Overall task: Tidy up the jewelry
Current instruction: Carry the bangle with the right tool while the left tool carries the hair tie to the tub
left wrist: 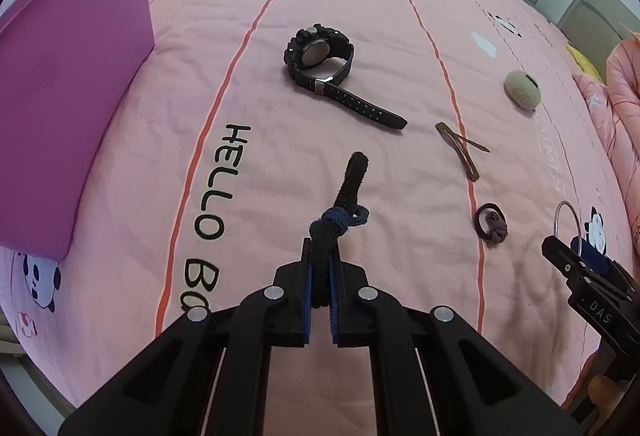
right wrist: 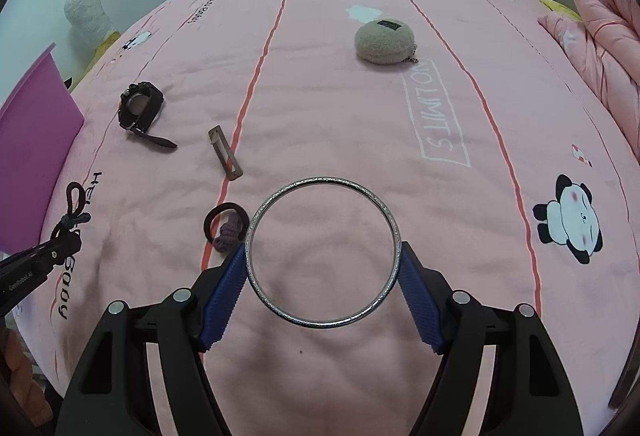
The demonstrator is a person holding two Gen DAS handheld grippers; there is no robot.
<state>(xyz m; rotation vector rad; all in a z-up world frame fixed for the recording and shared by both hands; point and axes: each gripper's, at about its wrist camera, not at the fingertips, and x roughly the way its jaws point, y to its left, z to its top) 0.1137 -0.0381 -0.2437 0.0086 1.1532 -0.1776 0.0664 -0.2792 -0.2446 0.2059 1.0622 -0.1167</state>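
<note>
The left tool (left wrist: 320, 276) is pointing down over the pink bed (left wrist: 248, 316), pinching a black hair tie (left wrist: 340, 204) tight. The right tool (right wrist: 322, 276) is tilting down too, squeezing a shiny silver bangle (right wrist: 322, 253) between its wide blue pads (right wrist: 224, 300).

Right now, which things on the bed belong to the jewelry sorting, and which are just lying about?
Belongs to the job:
- dark hair tie, in left gripper
- silver bangle, in right gripper
- black watch
- brown hair clip
- purple hair tie
- purple bin

Just lying about:
- fuzzy beige pouch
- pink quilt
</note>
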